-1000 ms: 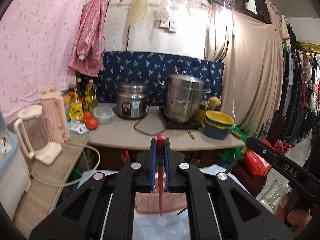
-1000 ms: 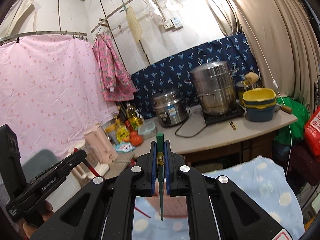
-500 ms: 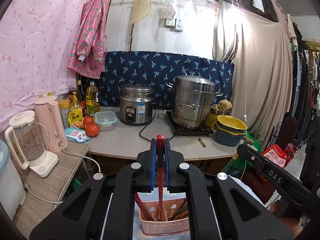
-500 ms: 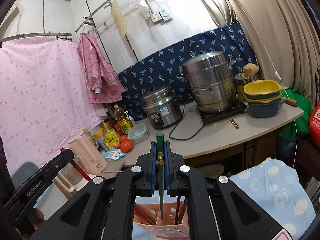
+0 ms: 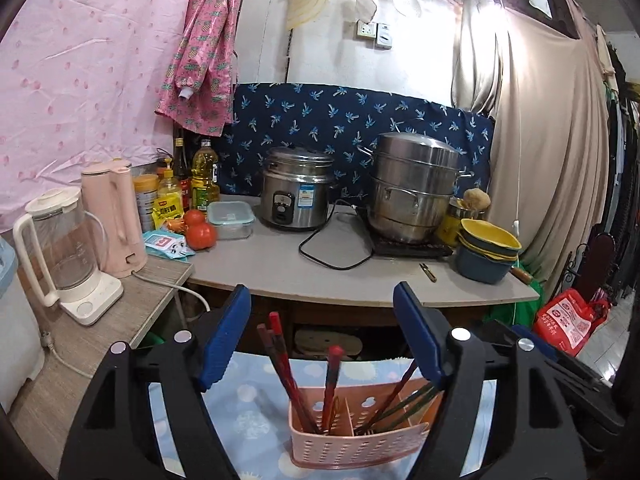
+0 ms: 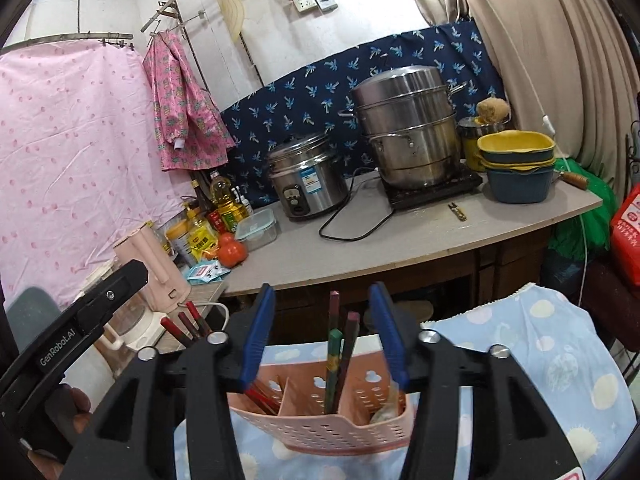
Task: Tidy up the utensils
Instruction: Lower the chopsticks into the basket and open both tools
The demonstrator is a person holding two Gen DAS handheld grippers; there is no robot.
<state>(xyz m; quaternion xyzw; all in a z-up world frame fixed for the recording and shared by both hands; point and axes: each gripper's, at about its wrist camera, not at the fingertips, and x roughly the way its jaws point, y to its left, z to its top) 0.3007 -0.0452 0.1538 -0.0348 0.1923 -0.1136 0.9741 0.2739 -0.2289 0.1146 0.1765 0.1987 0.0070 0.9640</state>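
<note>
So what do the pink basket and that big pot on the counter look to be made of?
Pink basket: moulded plastic by the look, matte, with rows of punched holes and thin dividers. Big pot: most likely stainless steel, silvery and shiny, with bright reflections on its stacked tiers and lid; the lower wall looks duller, perhaps stained.

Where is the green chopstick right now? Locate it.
In the right wrist view, the green chopstick stands in the pink utensil basket, in its middle compartment, between the right gripper's opening jaws, untouched.

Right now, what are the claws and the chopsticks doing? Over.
Left claw and right claw opening, nothing pinched. Red chopsticks and green chopstick standing in pink basket. Nothing in the way.
</note>
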